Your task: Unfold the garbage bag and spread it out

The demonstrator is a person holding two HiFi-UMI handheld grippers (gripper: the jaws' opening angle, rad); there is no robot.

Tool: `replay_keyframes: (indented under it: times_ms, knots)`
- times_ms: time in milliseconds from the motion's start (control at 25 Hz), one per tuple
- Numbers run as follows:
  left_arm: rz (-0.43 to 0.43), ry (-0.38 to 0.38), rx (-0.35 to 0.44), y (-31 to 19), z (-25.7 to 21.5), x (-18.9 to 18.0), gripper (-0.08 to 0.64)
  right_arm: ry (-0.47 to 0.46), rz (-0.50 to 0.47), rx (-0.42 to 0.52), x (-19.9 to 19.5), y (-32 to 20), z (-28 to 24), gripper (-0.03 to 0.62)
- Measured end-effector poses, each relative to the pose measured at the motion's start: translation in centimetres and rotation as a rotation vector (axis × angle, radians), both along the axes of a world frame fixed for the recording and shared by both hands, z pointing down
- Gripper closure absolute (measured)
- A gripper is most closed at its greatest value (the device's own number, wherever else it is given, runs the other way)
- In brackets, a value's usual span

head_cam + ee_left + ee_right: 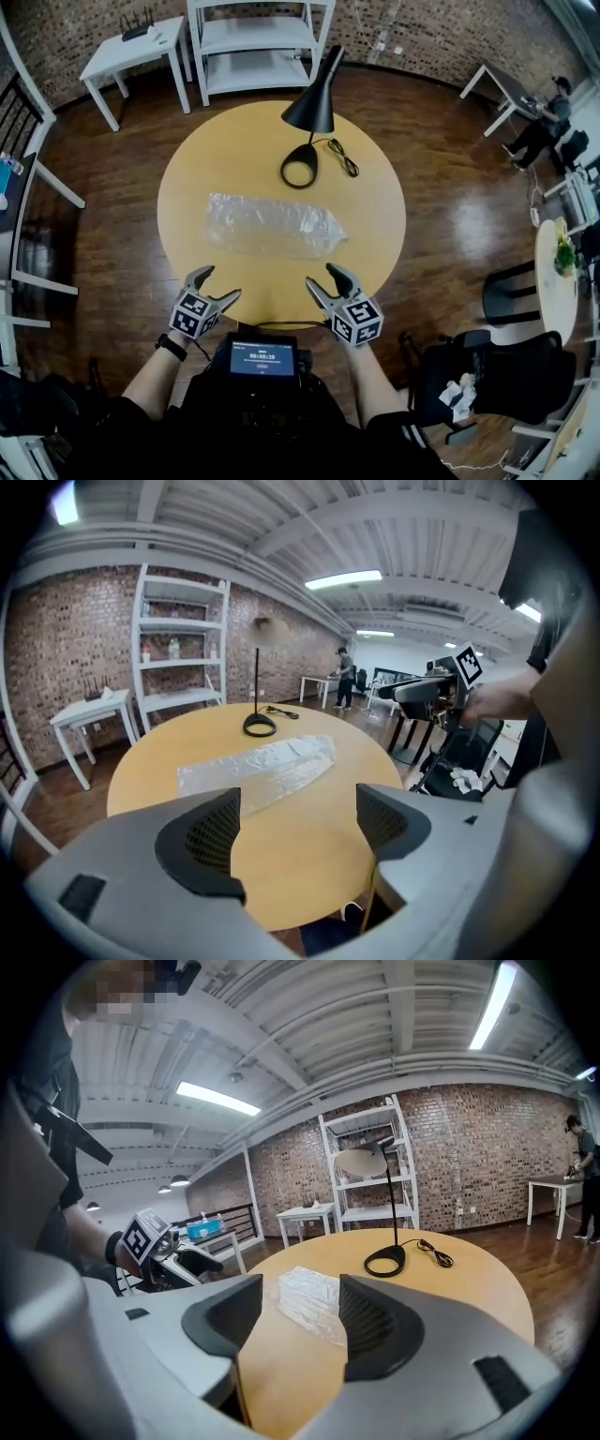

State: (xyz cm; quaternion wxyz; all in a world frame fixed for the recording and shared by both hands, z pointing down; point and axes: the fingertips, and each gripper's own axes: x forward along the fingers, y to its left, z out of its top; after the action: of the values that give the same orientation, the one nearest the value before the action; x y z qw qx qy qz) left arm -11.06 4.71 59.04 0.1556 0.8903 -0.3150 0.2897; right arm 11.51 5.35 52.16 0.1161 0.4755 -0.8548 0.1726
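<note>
Holding left claw (222,282) and right claw (321,274) open and empty, we hover. Garbage bag (272,225) lies flat on counter (375,216).

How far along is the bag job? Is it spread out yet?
Done: the bag lies flat and stretched out on the table, so the unfolding looks mostly finished, though I cannot tell whether a fold remains. In hand: nothing. The left gripper and right gripper stand open and empty at the near edge, apart from the bag. Left: perhaps a last smoothing.
</note>
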Motion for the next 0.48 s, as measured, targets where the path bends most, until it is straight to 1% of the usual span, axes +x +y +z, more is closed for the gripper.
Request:
replay_keyframes:
  times_ms: [160,280,480]
  knots:
    - [-0.02,0.004,0.016,3.8,-1.0,0.4,0.178,-0.024,-0.017,0.013,-0.1,3.2,-0.8,0.319]
    - [-0.014,-0.003,0.027,6.7,-1.7,0.3,0.176,-0.033,-0.016,0.017,-0.4,6.0,-1.4,0.325]
    - [-0.01,-0.005,0.019,9.6,-2.3,-0.4,0.178,-0.029,-0.017,0.035,-1.2,8.9,-2.0,0.328]
